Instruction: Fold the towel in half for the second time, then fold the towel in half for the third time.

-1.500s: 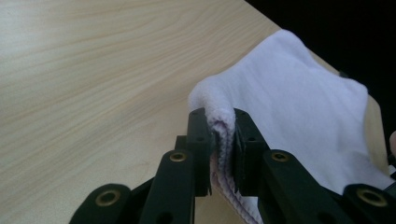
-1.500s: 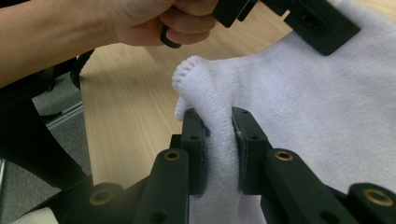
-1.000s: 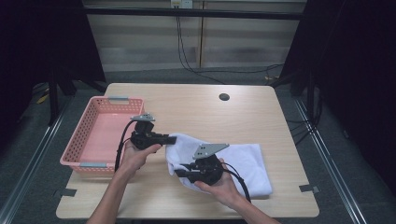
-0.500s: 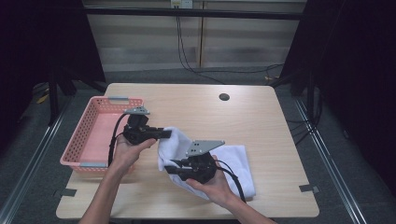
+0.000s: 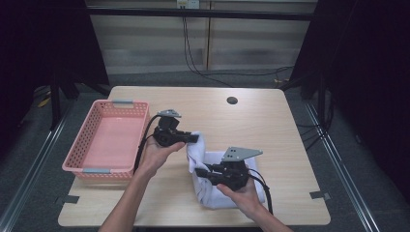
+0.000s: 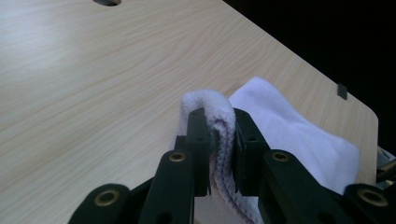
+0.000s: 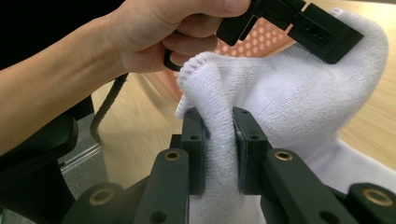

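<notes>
On the pale wooden table, beside a pink plastic basket, a white terry towel hangs between both claws: left gripper and right gripper each pinch an edge.

Both forearms are bare, no sleeves showing. The left gripper is a chunky black body with a grey three-cornered plate on top at 12 o'clock and a black cable looping off toward 7 o'clock. The right gripper matches it: black, grey plate, cable trailing toward 5 o'clock. Each has flat black jaws on linkage arms pinned with brass-coloured rivets.
</notes>
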Action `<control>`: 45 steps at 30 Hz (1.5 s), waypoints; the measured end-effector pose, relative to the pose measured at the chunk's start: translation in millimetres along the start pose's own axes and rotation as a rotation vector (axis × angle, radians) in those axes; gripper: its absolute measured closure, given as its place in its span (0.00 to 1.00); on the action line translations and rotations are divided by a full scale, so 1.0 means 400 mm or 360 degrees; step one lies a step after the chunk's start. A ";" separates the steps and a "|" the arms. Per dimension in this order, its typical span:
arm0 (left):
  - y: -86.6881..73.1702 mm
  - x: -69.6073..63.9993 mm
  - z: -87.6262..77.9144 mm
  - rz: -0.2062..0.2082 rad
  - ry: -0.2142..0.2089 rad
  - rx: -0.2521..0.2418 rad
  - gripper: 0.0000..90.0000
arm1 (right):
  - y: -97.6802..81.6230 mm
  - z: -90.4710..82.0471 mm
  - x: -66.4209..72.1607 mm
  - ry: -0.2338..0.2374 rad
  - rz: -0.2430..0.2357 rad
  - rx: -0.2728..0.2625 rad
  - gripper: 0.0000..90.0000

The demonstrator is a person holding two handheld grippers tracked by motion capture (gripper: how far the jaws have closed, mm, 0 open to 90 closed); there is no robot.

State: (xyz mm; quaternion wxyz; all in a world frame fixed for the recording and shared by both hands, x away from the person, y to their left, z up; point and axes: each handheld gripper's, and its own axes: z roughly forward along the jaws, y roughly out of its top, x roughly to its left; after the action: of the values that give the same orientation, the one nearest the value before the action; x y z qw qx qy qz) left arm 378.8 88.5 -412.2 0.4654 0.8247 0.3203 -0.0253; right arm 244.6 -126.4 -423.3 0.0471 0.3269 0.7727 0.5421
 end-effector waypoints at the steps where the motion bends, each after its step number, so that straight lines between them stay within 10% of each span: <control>1: 0.003 -0.005 0.012 0.0008 -0.0001 0.0010 0.88 | -0.006 -0.008 -0.007 -0.0016 0.0013 -0.0005 0.85; 18: 0.071 -0.105 0.162 0.0113 -0.0086 0.0086 0.87 | -0.105 -0.170 -0.073 -0.0197 0.0181 -0.0082 0.82; 32: 0.045 -0.129 0.360 0.0073 -0.0118 0.0200 0.79 | -0.210 -0.252 -0.130 -0.0398 0.0285 0.0147 0.57; 39: 0.057 -0.151 0.294 0.0150 -0.0077 0.0035 0.43 | -0.205 -0.300 -0.143 -0.0440 0.0267 0.0103 0.35; 45: -0.005 -0.139 0.186 0.0179 -0.0026 0.0033 0.50 | -0.147 -0.279 -0.207 -0.0617 0.0181 0.0108 0.29</control>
State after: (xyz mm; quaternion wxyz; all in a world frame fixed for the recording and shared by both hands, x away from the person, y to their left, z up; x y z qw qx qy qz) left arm 352.6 2.7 -437.0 0.4600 0.8460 0.2695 -0.0093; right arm 234.9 -274.0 -452.0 0.1531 0.4696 0.7473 0.4444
